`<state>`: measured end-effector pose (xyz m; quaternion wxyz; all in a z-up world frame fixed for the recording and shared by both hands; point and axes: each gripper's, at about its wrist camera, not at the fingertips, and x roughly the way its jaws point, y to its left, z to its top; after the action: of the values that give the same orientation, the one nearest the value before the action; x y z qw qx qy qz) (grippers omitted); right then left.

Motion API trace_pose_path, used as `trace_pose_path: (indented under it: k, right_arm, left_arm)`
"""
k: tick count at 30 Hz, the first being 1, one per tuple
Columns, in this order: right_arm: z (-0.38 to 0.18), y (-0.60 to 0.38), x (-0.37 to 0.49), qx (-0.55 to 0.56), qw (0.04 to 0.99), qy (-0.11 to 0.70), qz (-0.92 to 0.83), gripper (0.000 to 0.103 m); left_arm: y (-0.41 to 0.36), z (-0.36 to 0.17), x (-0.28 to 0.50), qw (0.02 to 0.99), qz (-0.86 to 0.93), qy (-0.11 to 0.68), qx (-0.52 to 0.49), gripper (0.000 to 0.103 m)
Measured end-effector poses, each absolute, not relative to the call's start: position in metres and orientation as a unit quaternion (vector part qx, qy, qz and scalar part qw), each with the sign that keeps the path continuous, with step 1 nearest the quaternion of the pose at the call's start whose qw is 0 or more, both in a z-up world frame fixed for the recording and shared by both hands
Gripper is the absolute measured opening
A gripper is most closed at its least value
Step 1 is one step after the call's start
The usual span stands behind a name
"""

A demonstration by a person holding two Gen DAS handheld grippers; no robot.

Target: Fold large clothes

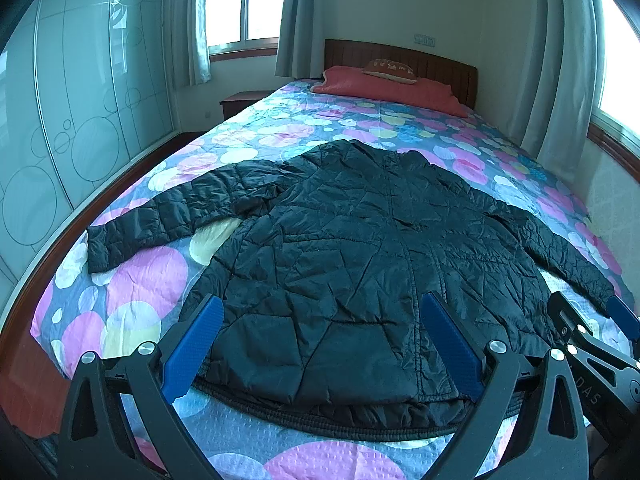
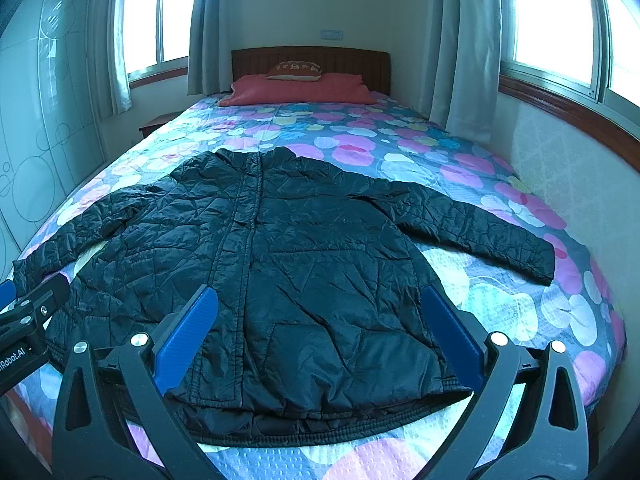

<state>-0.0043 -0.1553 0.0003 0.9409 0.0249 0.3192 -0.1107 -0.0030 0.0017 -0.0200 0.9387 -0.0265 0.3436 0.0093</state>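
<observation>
Ahead of both tools: 1 black jacket (image 1: 360, 248) flat on bed (image 1: 132, 280), 2 sleeves out. Left tool (image 1: 320, 344) & right tool (image 2: 320, 336) spread apart, empty. 2 pillows (image 2: 300, 86) far end.

**Clearance and Obstructions Around the Bed**

Open bedspread (image 2: 400, 152) beyond the jacket's (image 2: 304, 272) collar, up to the red pillow (image 2: 300, 88) at the headboard (image 2: 312, 60). Bare strip along the near edge, below the hem. Right side hemmed in by wall (image 2: 580, 184) just beside the mattress, right sleeve near it. Left side open to floor, bounded by wardrobe (image 1: 80, 120). Left gripper (image 1: 324, 344) and right gripper (image 2: 320, 336) spread wide, side by side above the hem.
</observation>
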Motion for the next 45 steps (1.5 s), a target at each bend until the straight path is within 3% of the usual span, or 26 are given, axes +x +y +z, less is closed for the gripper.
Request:
trace_pose_path:
  k: [22, 30, 34, 36, 38, 39, 45]
  right_arm:
    - [-0.019, -0.165, 0.011, 0.037, 0.933, 0.337, -0.117, 0.101]
    - [-0.028, -0.227, 0.039, 0.067, 0.925, 0.342, -0.154, 0.101]
    - [-0.04, -0.301, 0.05, 0.14, 0.913, 0.336, -0.185, 0.101]
    - [-0.048, -0.344, 0.05, 0.196, 0.902, 0.329, -0.198, 0.098]
    - [-0.063, -0.392, 0.046, 0.266, 0.885, 0.319, -0.211, 0.073]
    - [-0.072, -0.413, 0.045, 0.296, 0.875, 0.316, -0.218, 0.07]
    - [-0.126, -0.507, 0.035, 0.428, 0.82, 0.287, -0.251, 0.068]
  left_arm:
    - [0.002, -0.032, 0.018, 0.932, 0.023, 0.36, -0.03, 0.098]
    - [0.019, -0.055, 0.068, 0.92, 0.049, 0.387, -0.04, 0.098]
    - [0.039, -0.076, 0.091, 0.91, 0.083, 0.403, -0.052, 0.098]
    - [0.051, -0.086, 0.099, 0.904, 0.105, 0.411, -0.06, 0.098]
    - [0.067, -0.094, 0.106, 0.899, 0.13, 0.413, -0.071, 0.098]
    - [0.073, -0.096, 0.108, 0.897, 0.14, 0.413, -0.075, 0.098]
    - [0.107, -0.109, 0.119, 0.881, 0.198, 0.418, -0.105, 0.098]
